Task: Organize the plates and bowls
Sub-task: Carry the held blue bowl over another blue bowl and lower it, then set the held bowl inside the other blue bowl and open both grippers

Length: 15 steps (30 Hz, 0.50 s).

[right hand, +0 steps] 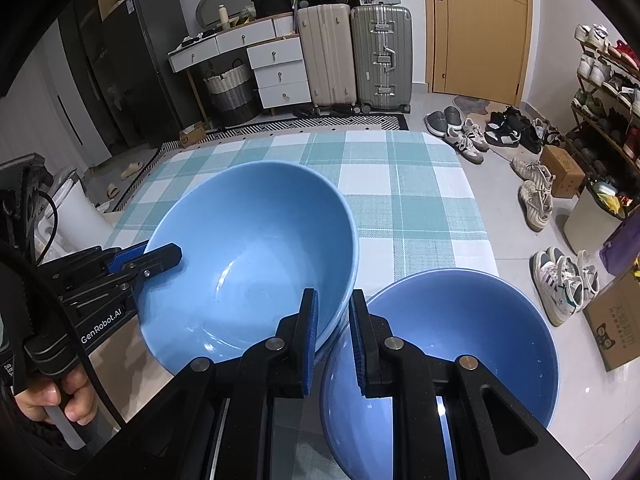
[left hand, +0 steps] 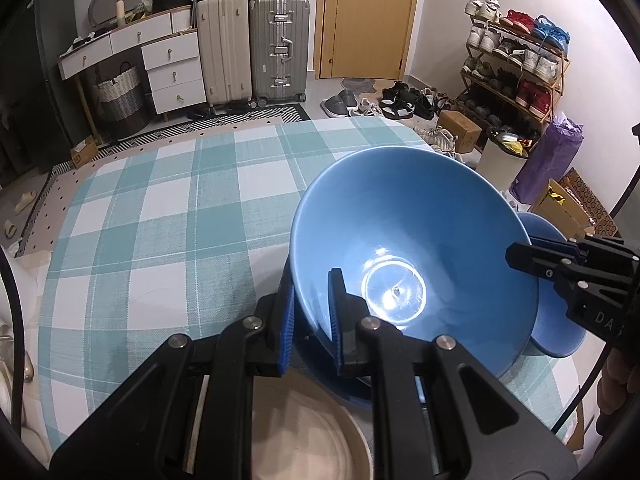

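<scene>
Each hand-held gripper [left hand: 312,320] pinches 1 blue bowl [left hand: 412,240]

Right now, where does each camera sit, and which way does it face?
Left wrist: on the left gripper, looking down its fingers at the large blue bowl it pinches.
Right wrist: on the right gripper, pinching the second blue bowl; a hand shows.
Shared: both bowls, checked tablecloth, suitcases, door.
</scene>
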Each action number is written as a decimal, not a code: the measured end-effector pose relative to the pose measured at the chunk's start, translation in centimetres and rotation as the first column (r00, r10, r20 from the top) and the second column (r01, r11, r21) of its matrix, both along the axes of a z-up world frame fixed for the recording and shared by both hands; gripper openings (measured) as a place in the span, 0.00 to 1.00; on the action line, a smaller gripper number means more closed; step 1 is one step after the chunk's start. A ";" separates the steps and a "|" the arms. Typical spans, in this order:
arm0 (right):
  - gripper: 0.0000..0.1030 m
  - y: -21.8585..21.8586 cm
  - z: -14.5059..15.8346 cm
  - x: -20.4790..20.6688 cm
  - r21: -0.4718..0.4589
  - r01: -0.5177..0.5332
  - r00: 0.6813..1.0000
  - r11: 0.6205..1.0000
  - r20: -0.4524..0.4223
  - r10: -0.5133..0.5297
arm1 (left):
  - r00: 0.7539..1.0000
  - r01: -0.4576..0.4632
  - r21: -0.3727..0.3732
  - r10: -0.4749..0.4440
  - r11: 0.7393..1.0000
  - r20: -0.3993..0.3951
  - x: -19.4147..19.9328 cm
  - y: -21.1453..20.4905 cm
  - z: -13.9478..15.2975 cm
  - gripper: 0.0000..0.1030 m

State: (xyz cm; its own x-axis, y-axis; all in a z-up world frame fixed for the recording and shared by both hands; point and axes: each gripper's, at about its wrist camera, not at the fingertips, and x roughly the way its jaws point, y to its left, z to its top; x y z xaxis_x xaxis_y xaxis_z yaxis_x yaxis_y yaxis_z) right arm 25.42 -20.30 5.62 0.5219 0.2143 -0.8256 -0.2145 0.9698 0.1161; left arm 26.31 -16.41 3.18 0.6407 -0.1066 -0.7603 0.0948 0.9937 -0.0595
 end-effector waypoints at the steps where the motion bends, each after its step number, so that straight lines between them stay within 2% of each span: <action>1: 0.15 0.1 0.0 -0.1 0.001 0.000 1.000 1.000 -0.001 0.000 | 1.000 -0.001 0.004 0.001 1.000 0.000 -0.1 0.0 -0.1 0.11; 9: 0.15 0.5 -1.0 0.0 -0.033 -0.009 1.000 0.999 -0.010 0.009 | 1.000 -0.006 0.046 0.006 0.999 0.003 -0.3 0.0 -0.9 0.11; 15: 0.15 0.6 -1.4 0.1 -0.038 -0.010 1.000 0.999 -0.014 0.010 | 1.000 -0.008 0.048 0.008 0.999 -0.003 -0.5 0.0 -1.3 0.11</action>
